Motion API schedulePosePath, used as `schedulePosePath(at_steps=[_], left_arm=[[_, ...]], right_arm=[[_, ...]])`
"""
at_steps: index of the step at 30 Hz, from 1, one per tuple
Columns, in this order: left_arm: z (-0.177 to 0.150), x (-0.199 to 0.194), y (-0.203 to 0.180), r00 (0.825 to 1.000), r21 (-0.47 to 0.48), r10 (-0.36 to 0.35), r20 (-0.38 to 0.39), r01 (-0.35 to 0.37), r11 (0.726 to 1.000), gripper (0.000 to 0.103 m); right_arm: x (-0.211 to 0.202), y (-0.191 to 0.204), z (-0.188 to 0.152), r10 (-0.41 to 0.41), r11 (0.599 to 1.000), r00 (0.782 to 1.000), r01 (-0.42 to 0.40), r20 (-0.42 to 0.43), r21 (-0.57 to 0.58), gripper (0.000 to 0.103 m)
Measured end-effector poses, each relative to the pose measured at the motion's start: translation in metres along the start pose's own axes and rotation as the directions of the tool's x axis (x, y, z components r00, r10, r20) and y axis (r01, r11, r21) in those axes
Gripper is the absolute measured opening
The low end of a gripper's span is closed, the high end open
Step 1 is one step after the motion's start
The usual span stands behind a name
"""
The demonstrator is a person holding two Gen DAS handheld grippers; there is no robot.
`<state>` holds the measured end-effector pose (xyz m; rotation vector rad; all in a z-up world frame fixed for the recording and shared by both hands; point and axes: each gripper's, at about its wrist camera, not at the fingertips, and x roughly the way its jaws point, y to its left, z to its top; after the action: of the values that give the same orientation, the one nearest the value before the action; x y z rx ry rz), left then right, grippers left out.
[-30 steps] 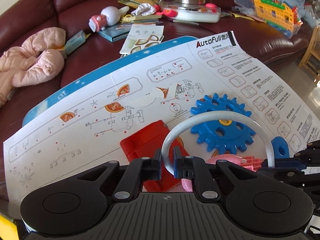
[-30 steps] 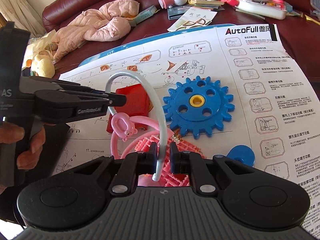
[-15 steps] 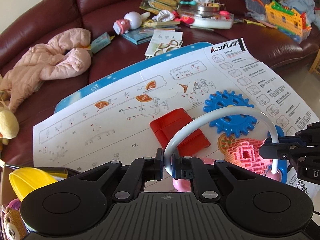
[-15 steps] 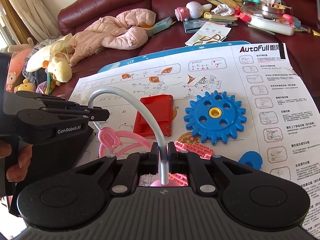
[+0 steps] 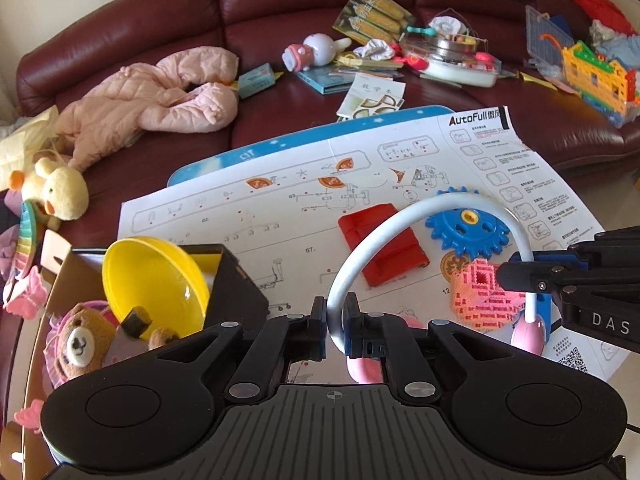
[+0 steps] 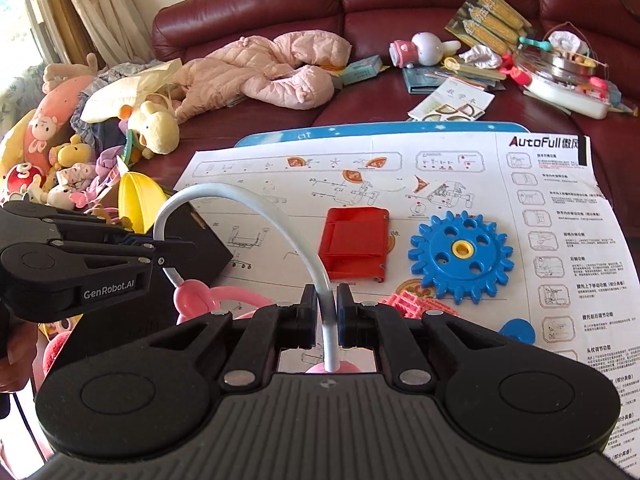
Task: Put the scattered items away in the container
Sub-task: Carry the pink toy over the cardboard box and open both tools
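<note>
Toys like the yellow plastic bowl (image 5: 154, 280) already sit in the dark cardboard box (image 5: 236, 280), both hand-held grippers (image 5: 335, 316) (image 6: 323, 312) pinch the pale bendy tube (image 5: 400, 220) above the counter (image 6: 280, 184), gear (image 6: 460, 256) and red block (image 6: 356, 244) still out.

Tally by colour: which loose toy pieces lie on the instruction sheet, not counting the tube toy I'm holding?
Red: 1, the red block
Blue: 2, the gear and the small disc
Pink: 1, the lattice piece
Total: 4, with the held tube left out
</note>
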<state>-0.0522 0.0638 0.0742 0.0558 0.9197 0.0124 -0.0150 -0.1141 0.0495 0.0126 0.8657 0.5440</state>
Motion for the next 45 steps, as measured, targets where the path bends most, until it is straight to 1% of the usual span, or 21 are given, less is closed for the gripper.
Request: schedulePosePath(at_steps=[5, 8, 11, 15, 18, 21, 24, 29, 31, 32, 33, 34, 35, 36, 37, 38, 39, 41, 43, 45], left_arm=[[-0.02, -0.048, 0.03, 0.999, -0.067, 0.046, 0.028, -0.044, 0.997, 0.003], [-0.032, -0.075, 0.06, 0.995, -0.132, 0.098, 0.031, -0.093, 0.987, 0.003], [-0.044, -0.098, 0.092, 0.987, -0.2, 0.159, 0.024, -0.151, 0.968, 0.002], [-0.059, -0.123, 0.138, 0.968, -0.287, 0.251, 0.009, -0.238, 0.928, 0.003], [-0.068, -0.132, 0.169, 0.954, -0.34, 0.3, -0.014, -0.287, 0.896, 0.003], [-0.077, -0.135, 0.193, 0.944, -0.369, 0.327, -0.046, -0.32, 0.873, 0.004], [-0.083, -0.139, 0.208, 0.935, -0.378, 0.348, -0.067, -0.347, 0.859, 0.004], [-0.088, -0.138, 0.229, 0.916, -0.378, 0.388, -0.103, -0.397, 0.836, 0.004], [-0.09, -0.135, 0.236, 0.911, -0.381, 0.396, -0.115, -0.409, 0.829, 0.004], [-0.09, -0.132, 0.24, 0.907, -0.378, 0.403, -0.124, -0.419, 0.825, 0.008], [-0.089, -0.128, 0.242, 0.904, -0.376, 0.406, -0.133, -0.425, 0.823, 0.029], [-0.089, -0.127, 0.244, 0.905, -0.382, 0.403, -0.132, -0.422, 0.822, 0.031], [-0.088, -0.126, 0.243, 0.906, -0.384, 0.403, -0.125, -0.419, 0.823, 0.045], [-0.086, -0.126, 0.24, 0.906, -0.376, 0.408, -0.114, -0.419, 0.826, 0.065], [-0.085, -0.126, 0.236, 0.902, -0.366, 0.42, -0.1, -0.426, 0.828, 0.073], [-0.083, -0.126, 0.231, 0.896, -0.351, 0.436, -0.086, -0.436, 0.828, 0.084], [-0.08, -0.125, 0.226, 0.892, -0.335, 0.447, -0.073, -0.444, 0.831, 0.088], [-0.074, -0.121, 0.217, 0.891, -0.309, 0.45, -0.056, -0.444, 0.841, 0.089], [-0.069, -0.118, 0.21, 0.902, -0.304, 0.43, -0.044, -0.422, 0.854, 0.089], [-0.065, -0.113, 0.203, 0.911, -0.3, 0.412, -0.035, -0.402, 0.865, 0.09]], right_arm=[[-0.012, 0.038, 0.019, 0.078, 0.992, 0.997, -0.076, 0.023, -0.104, 0.012], [-0.013, 0.068, 0.03, 0.154, 0.974, 0.988, -0.15, 0.009, -0.167, 0.012], [-0.008, 0.103, 0.038, 0.235, 0.947, 0.972, -0.234, -0.021, -0.221, 0.012], [-0.001, 0.154, 0.047, 0.323, 0.898, 0.945, -0.323, -0.053, -0.3, 0.012], [0.008, 0.19, 0.054, 0.374, 0.86, 0.924, -0.379, -0.084, -0.341, 0.012], [0.021, 0.215, 0.055, 0.395, 0.84, 0.91, -0.412, -0.122, -0.352, 0.012], [0.035, 0.231, 0.052, 0.407, 0.832, 0.898, -0.441, -0.17, -0.338, 0.012], [0.052, 0.248, 0.049, 0.412, 0.825, 0.885, -0.463, -0.216, -0.324, 0.011], [0.056, 0.251, 0.049, 0.417, 0.824, 0.881, -0.471, -0.225, -0.315, 0.011], [0.058, 0.253, 0.049, 0.417, 0.822, 0.881, -0.47, -0.223, -0.322, 0.011], [0.059, 0.256, 0.049, 0.413, 0.816, 0.887, -0.461, -0.208, -0.349, 0.011], [0.06, 0.258, 0.049, 0.393, 0.816, 0.9, -0.436, -0.187, -0.38, 0.014], [0.06, 0.259, 0.049, 0.368, 0.825, 0.915, -0.403, -0.163, -0.397, 0.032], [0.061, 0.256, 0.051, 0.347, 0.837, 0.927, -0.375, -0.142, -0.398, 0.048], [0.061, 0.252, 0.053, 0.346, 0.846, 0.93, -0.366, -0.124, -0.388, 0.073], [0.058, 0.247, 0.054, 0.351, 0.851, 0.931, -0.362, -0.101, -0.38, 0.079], [0.055, 0.241, 0.056, 0.35, 0.855, 0.933, -0.353, -0.079, -0.38, 0.079], [0.05, 0.231, 0.06, 0.337, 0.862, 0.939, -0.334, -0.06, -0.38, 0.079], [0.044, 0.216, 0.064, 0.328, 0.877, 0.944, -0.319, -0.037, -0.359, 0.083], [0.039, 0.199, 0.067, 0.307, 0.894, 0.951, -0.297, -0.023, -0.337, 0.084]])
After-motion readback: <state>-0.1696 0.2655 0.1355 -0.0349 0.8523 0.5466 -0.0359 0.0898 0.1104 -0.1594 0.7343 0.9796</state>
